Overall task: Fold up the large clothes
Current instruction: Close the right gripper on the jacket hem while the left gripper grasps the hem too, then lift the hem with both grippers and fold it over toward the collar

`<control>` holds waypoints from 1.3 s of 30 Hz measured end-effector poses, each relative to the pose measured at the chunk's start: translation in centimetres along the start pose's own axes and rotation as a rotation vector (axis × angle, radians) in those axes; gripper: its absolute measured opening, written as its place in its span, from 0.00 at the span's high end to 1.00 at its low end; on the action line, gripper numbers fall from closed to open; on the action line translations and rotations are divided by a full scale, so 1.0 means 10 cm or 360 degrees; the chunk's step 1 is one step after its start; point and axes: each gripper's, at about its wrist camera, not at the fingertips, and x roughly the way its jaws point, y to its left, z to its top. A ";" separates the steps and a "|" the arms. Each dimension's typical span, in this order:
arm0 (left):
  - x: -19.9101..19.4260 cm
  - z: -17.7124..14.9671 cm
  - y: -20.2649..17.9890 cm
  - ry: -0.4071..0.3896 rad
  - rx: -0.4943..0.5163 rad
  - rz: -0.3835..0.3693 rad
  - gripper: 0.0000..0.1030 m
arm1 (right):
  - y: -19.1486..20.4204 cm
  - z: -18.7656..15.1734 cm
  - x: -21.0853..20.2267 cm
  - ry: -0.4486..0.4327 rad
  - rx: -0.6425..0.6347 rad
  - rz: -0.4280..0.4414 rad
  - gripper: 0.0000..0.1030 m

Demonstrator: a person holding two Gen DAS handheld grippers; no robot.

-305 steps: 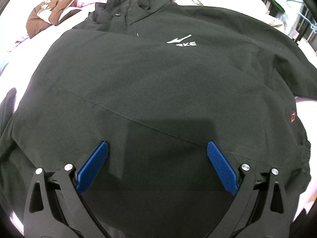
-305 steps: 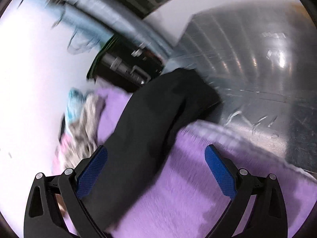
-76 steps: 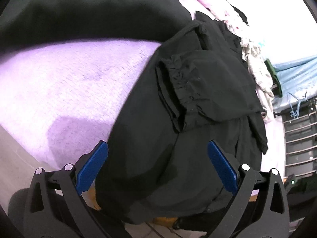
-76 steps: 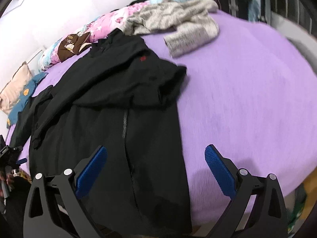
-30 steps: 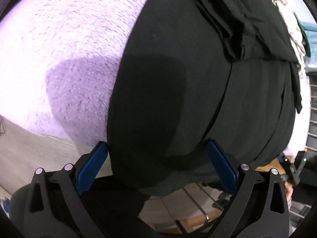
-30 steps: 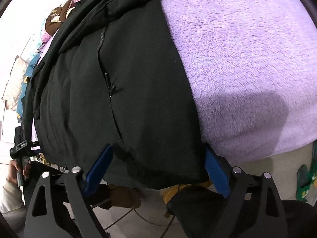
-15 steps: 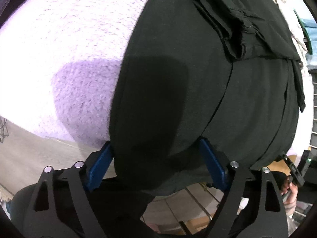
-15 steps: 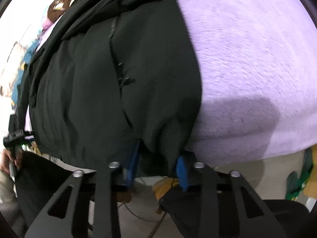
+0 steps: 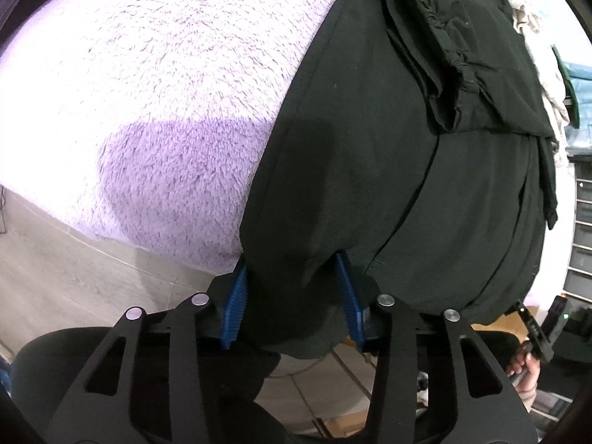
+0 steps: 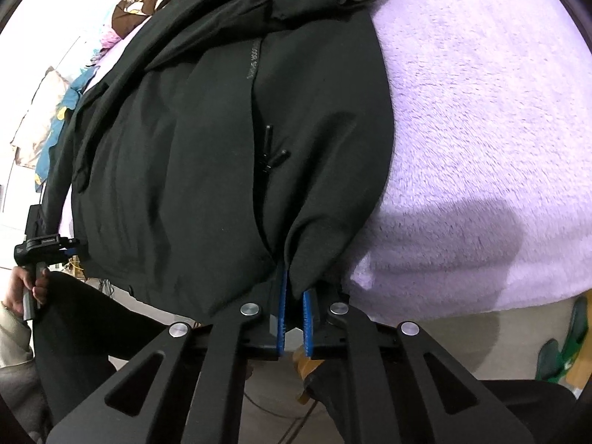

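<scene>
A black jacket (image 9: 370,148) lies on a fluffy purple blanket (image 9: 166,92), with its hem hanging over the bed's near edge. My left gripper (image 9: 292,292) is closing on the hem's left corner. The cloth is bunched between the blue pads and touches both. In the right wrist view the jacket (image 10: 203,148) shows its zip pulls and a folded sleeve at the top. My right gripper (image 10: 295,314) is shut on the hem's right corner, with a thin fold pinched between the pads. A hand (image 10: 22,288) at the far left holds the other gripper's handle.
The purple blanket (image 10: 481,111) spreads to the right of the jacket. A brown garment (image 10: 140,3) and a blue pillow (image 10: 59,118) lie at the far side. A pale garment (image 9: 532,18) lies beyond the jacket. Grey floor (image 9: 74,277) and a green slipper (image 10: 558,362) sit below the bed edge.
Both grippers stood wide open around the hem a second ago. The right has since shut on its corner. The left has narrowed and gathered the cloth between its pads.
</scene>
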 end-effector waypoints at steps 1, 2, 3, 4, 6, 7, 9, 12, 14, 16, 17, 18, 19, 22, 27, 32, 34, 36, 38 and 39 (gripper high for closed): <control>-0.01 0.00 0.01 -0.0003 -0.0002 -0.0003 0.64 | 0.00 0.00 -0.01 -0.0005 0.0000 0.0009 0.93; -0.01 -0.01 0.01 -0.0007 0.0000 -0.0009 0.67 | 0.00 0.01 -0.02 -0.0009 -0.0001 0.0014 0.93; 0.01 -0.05 0.00 -0.0012 0.0005 -0.0017 0.74 | 0.00 0.02 -0.03 -0.0015 -0.0001 0.0024 0.93; -0.01 -0.05 -0.02 -0.0019 0.0018 -0.0036 0.85 | -0.07 0.01 -0.07 -0.0019 -0.0001 0.0033 0.93; -0.04 -0.07 -0.07 -0.0028 0.0042 -0.0073 0.93 | -0.11 0.00 -0.10 -0.0035 0.0005 0.0056 0.93; -0.06 -0.07 -0.07 -0.0029 0.0041 -0.0074 0.95 | -0.14 -0.02 -0.14 -0.0041 0.0004 0.0064 0.93; -0.09 -0.08 -0.08 -0.0031 0.0047 -0.0078 0.96 | -0.17 -0.02 -0.17 -0.0053 0.0005 0.0085 0.94; -0.16 -0.10 -0.08 -0.0049 0.0051 -0.0103 0.96 | -0.19 -0.01 -0.24 -0.0070 0.0007 0.0118 0.93; -0.23 -0.15 -0.07 -0.0058 0.0052 -0.0145 0.96 | -0.20 -0.03 -0.29 -0.0091 0.0007 0.0146 0.94; -0.28 -0.19 -0.03 -0.0073 0.0045 -0.0194 0.96 | -0.20 -0.04 -0.35 -0.0110 0.0008 0.0169 0.94; -0.32 -0.20 -0.01 -0.0081 0.0039 -0.0231 0.96 | -0.19 -0.04 -0.39 -0.0125 0.0003 0.0184 0.94; -0.37 -0.22 0.02 -0.0089 0.0029 -0.0270 0.96 | -0.18 -0.04 -0.44 -0.0146 -0.0005 0.0199 0.94; -0.40 -0.22 0.04 -0.0095 0.0025 -0.0302 0.96 | -0.21 -0.05 -0.49 -0.0158 -0.0011 0.0210 0.94; -0.52 -0.22 0.10 -0.0114 0.0001 -0.0387 0.96 | -0.21 -0.05 -0.65 -0.0208 -0.0022 0.0243 0.94; -0.68 -0.27 0.11 -0.0145 -0.0041 -0.0532 0.96 | -0.18 -0.02 -0.92 -0.0314 -0.0012 0.0349 0.94; -1.00 -0.25 -0.05 -0.0201 -0.0025 -0.0653 0.96 | -0.11 0.09 -1.26 -0.0423 -0.0052 0.0390 0.94; -1.13 -0.20 -0.13 -0.0231 -0.0021 -0.0690 0.96 | -0.11 0.15 -1.37 -0.0459 -0.0051 0.0412 0.94; -1.24 -0.15 -0.21 -0.0255 -0.0018 -0.0717 0.96 | -0.12 0.22 -1.48 -0.0494 -0.0044 0.0427 0.94; -1.34 -0.09 -0.26 -0.0281 -0.0017 -0.0728 0.96 | -0.01 0.28 -1.51 -0.0517 -0.0039 0.0441 0.94; -1.40 -0.07 -0.27 -0.0289 -0.0018 -0.0739 0.96 | 0.04 0.33 -1.53 -0.0527 -0.0037 0.0445 0.94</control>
